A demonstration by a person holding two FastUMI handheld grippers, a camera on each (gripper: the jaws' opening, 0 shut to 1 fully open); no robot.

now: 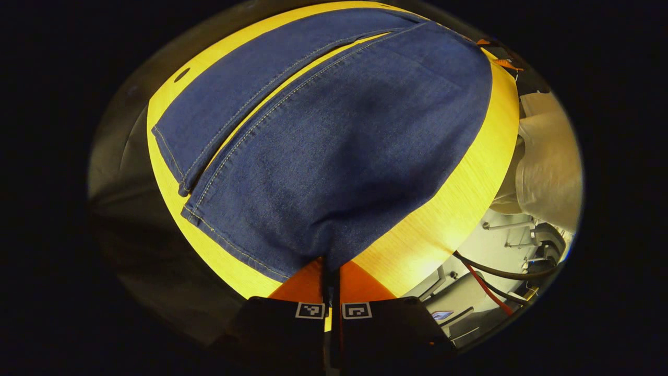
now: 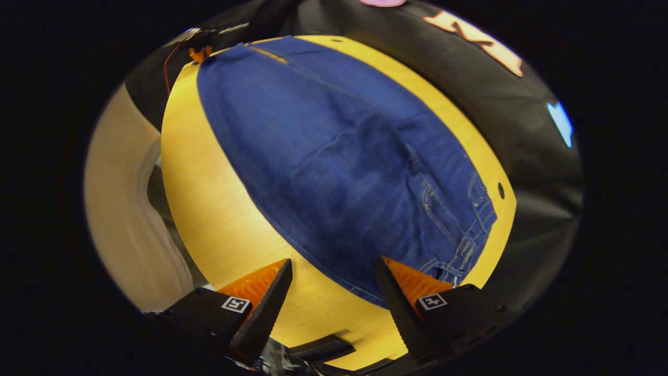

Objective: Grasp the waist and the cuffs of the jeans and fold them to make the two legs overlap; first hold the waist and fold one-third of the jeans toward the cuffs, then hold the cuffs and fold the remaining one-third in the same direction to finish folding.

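Observation:
Blue jeans (image 1: 334,136) lie flat on a yellow wooden table (image 1: 459,198), the two legs side by side with a narrow gap between them. My left gripper (image 1: 330,277) is shut on the near leg's edge by the cuff, and the cloth puckers into its fingers. In the right gripper view the jeans (image 2: 339,156) stretch away, with the waistband (image 2: 469,230) and its belt loops at the lower right. My right gripper (image 2: 334,284) stands open at the waist end, its right finger (image 2: 396,297) over the waist's near corner. The left gripper (image 2: 201,52) shows small at the far cuff end.
A person in light clothing (image 1: 548,156) stands along the table's side (image 2: 120,219). Black cloth wall (image 2: 522,130) runs behind the far edge. Cables (image 1: 490,282) and equipment lie on the floor beyond the table edge. A small hole (image 2: 501,190) marks the tabletop near the waistband.

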